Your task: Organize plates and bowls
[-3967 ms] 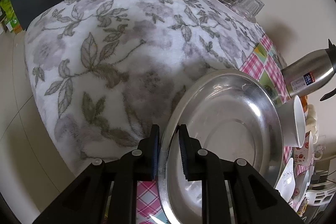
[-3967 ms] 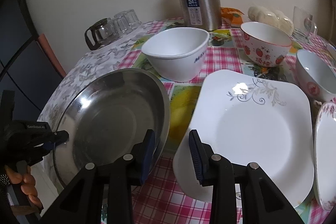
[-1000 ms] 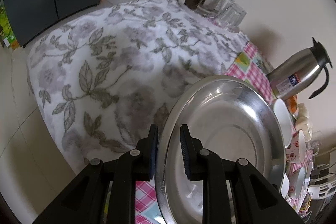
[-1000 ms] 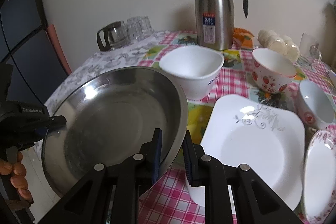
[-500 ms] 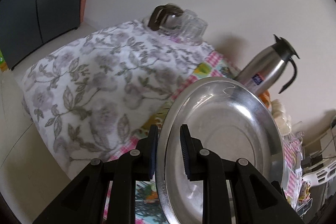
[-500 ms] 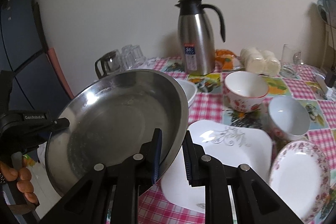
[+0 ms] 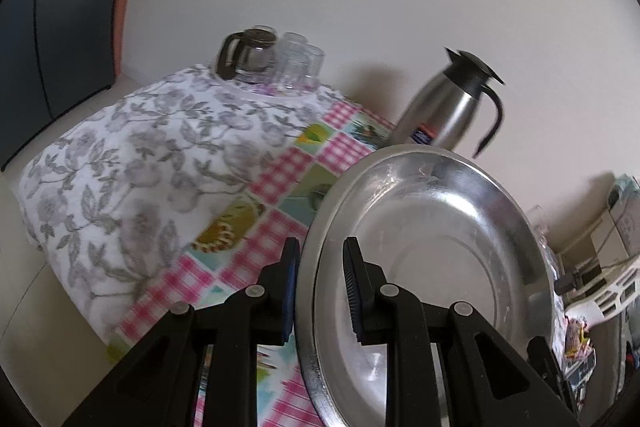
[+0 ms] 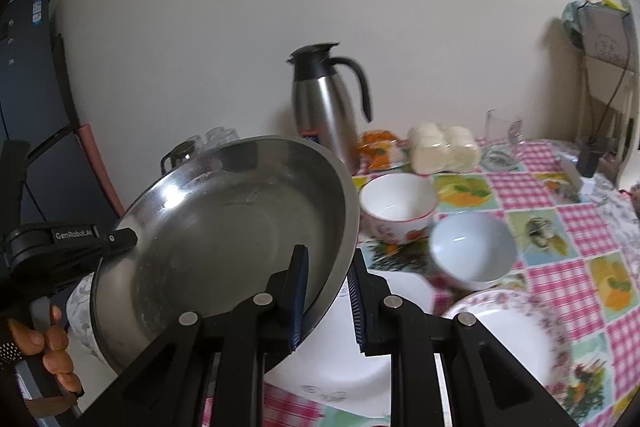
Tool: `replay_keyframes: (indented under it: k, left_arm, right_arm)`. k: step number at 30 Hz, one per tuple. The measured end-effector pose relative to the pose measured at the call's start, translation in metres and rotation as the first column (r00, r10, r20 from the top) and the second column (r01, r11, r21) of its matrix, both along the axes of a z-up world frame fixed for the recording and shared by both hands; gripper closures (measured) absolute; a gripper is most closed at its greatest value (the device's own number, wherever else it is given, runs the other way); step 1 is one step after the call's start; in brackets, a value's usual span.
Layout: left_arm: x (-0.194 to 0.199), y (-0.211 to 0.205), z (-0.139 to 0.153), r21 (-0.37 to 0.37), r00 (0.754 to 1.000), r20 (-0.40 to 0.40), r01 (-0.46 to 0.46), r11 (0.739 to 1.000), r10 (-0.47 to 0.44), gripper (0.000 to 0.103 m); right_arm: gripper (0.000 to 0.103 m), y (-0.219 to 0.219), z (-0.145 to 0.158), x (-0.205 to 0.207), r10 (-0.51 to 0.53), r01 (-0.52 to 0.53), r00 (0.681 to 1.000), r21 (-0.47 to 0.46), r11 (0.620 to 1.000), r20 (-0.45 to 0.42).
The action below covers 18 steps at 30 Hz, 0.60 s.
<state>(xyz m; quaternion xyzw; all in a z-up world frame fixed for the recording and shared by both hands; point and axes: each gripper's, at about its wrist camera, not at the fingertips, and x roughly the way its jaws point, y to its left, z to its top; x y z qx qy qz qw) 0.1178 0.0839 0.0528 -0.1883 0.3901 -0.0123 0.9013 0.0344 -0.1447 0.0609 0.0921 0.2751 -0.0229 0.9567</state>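
Both grippers are clamped on opposite rims of one steel basin (image 8: 224, 227): left gripper (image 7: 320, 291) and right gripper (image 8: 326, 301) (pointing downward).

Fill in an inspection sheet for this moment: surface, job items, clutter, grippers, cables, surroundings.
Surface: table under a pink checked cloth, floral cloth over one end.
Job items: steel basin held off the table; white square plate below it; strawberry bowl, white bowl, floral plate.
Clutter: steel flask, glass pot, upturned glasses.
Grippers: left gripper and right gripper each clamp the basin's rim.
Cables: cable down the wall.
Surroundings: plain wall, dark cabinet.
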Motion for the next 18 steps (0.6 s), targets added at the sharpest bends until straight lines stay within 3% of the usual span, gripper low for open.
replay_keyframes:
  k: [18]
  left_arm:
    - [-0.018, -0.101, -0.004, 0.023, 0.985, -0.003, 0.17, 0.985, -0.17, 0.081]
  right_arm:
    - [0.079, -0.087, 0.007, -0.048, -0.134, 0.134, 0.991, 0.014, 0.991, 0.011]
